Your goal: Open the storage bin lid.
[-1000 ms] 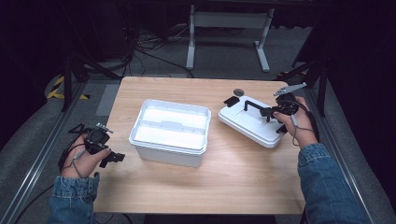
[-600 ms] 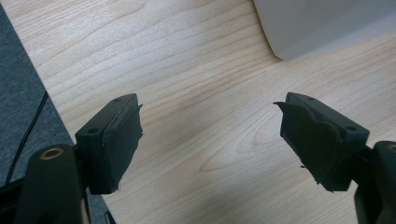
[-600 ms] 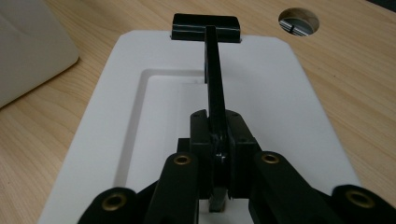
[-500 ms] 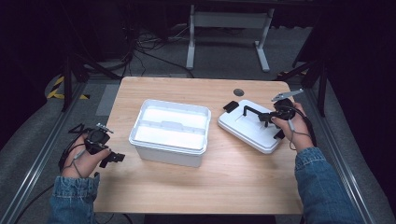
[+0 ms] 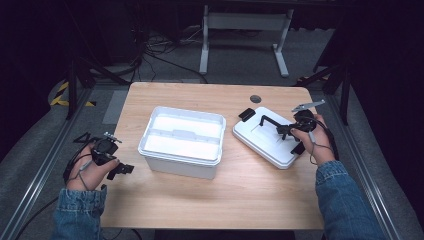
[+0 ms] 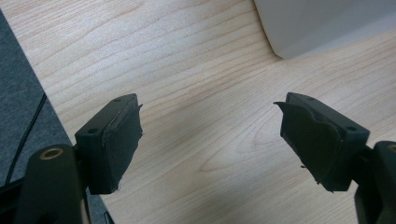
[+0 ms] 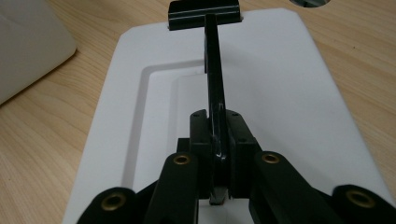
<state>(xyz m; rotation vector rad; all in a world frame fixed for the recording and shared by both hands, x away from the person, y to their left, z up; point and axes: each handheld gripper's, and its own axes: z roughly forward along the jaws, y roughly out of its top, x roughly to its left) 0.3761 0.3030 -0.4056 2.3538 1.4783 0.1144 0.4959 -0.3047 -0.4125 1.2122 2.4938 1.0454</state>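
You are clamping your right hand-held gripper (image 7: pixel 219 154) on the lid's (image 5: pixel 267 142) black handle (image 7: pixel 212 70), right of the open white box (image 5: pixel 181 141); your left hand-held gripper (image 6: pixel 210 140) is gaping empty over the worktop (image 5: pixel 250 195).

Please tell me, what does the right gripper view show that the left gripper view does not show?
The right gripper view: the right gripper shut on the thin black handle of the flat white plastic lid. The left gripper view: the left gripper with jaws open above bare wood, holding nothing. Both views share the light wooden table and a corner of the white plastic box.
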